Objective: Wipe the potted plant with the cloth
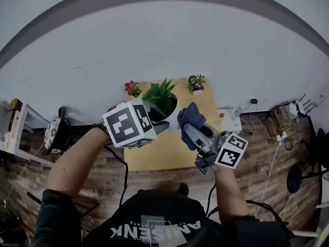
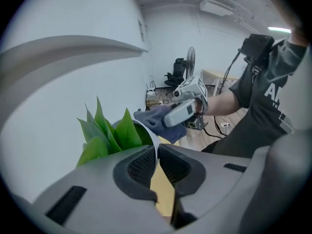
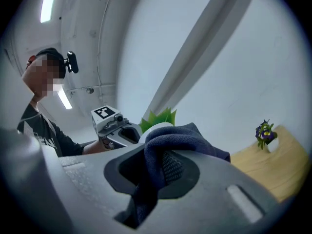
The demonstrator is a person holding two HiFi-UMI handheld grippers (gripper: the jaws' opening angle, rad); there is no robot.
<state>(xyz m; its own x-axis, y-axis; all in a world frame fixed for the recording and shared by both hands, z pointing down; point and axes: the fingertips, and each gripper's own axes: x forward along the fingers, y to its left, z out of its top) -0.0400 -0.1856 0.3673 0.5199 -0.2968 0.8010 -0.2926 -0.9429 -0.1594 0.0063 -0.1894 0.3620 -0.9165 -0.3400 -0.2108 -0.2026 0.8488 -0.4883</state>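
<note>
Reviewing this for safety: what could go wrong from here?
The left tool grips the white pot only by its thin rim; pressure from the cloth could twist it loose. The cloth in the right tool sits at the rim near the leaves, so a wide stroke might bend them.

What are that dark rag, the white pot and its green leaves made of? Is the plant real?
Cloth: soft dark-blue fabric, perhaps microfibre or terry; it folds loosely and a fuzzy nap shows.
Pot: smooth white with a thin rim, ceramic or plastic; the look leaves it open.
Leaves: stiff, evenly green, slightly glossy; possibly artificial, but I cannot be sure.
</note>
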